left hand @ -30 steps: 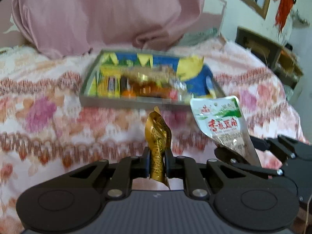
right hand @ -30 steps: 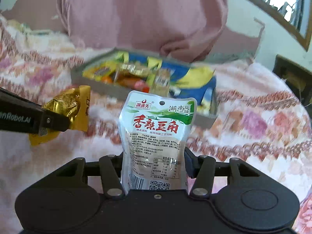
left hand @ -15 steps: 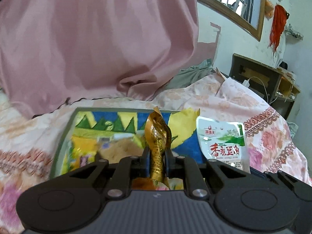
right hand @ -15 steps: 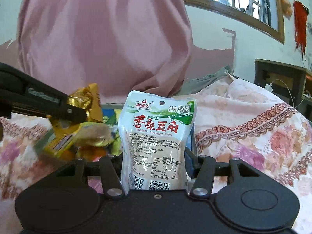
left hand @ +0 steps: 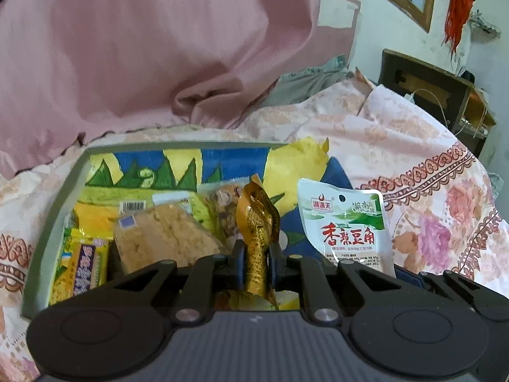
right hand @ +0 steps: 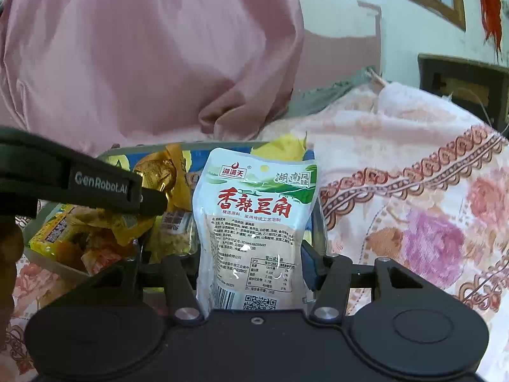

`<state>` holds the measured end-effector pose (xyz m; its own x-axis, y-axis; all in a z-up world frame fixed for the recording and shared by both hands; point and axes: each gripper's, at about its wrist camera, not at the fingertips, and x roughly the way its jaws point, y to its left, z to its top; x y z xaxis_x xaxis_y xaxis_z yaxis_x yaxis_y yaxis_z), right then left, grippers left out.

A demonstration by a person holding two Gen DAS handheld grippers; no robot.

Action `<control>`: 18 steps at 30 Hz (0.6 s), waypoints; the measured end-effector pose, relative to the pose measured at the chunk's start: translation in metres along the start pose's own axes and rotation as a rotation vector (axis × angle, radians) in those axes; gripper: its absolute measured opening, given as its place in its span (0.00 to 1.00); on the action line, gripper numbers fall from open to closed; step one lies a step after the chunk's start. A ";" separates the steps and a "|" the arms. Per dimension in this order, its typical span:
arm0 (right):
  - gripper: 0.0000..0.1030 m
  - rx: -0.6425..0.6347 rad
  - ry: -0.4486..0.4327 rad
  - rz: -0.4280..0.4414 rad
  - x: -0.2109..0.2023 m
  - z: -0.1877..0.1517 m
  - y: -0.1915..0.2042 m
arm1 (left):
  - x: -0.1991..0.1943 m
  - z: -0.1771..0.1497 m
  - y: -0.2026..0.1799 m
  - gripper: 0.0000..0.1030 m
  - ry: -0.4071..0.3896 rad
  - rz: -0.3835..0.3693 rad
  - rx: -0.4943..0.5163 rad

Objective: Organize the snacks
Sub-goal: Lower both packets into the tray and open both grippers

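the left gripper (left hand: 257,262) is pinching a crumpled gold packet (left hand: 257,222) tightly between its fingers, and the packet is standing upright above the grey tray (left hand: 60,197). the right gripper (right hand: 254,273) is holding a white pouch (right hand: 254,222) with red letters; its jaws are pressing on the two sides of the pouch and are standing apart only as wide as the pouch. the pouch is hanging over the right end of the tray. in the right wrist view the left gripper is reaching in from the left, covering part of the tray. inside the tray a pale brown snack block (left hand: 162,238), a yellow wrapper (left hand: 84,264) and a clear bag of brown pieces (left hand: 226,207) are lying close together on a blue and yellow lining. the tray is resting on a flowered bed cover (left hand: 429,222). behind it a big pink cloth (left hand: 143,47) is hanging, and a dark wooden cabinet (left hand: 426,86) is standing at the far right.
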<state>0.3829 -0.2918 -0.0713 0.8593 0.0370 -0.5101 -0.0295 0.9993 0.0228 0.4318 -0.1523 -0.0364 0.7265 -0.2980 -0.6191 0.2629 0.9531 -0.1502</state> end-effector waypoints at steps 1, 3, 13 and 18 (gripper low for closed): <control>0.55 0.005 0.009 0.004 0.002 0.000 -0.001 | 0.001 0.000 0.001 0.17 0.008 0.000 -0.007; 0.57 0.011 0.020 0.009 0.003 0.000 -0.002 | 0.001 -0.001 0.003 0.22 0.018 -0.003 -0.019; 0.81 0.008 0.049 0.017 0.000 -0.002 0.000 | -0.018 0.006 0.002 0.47 0.014 0.044 -0.001; 0.95 0.026 0.035 0.022 -0.009 0.004 -0.002 | -0.039 0.007 0.007 0.55 -0.004 0.063 -0.008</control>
<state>0.3774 -0.2945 -0.0633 0.8402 0.0593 -0.5390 -0.0341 0.9978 0.0565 0.4104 -0.1341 -0.0079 0.7438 -0.2373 -0.6249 0.2111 0.9704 -0.1172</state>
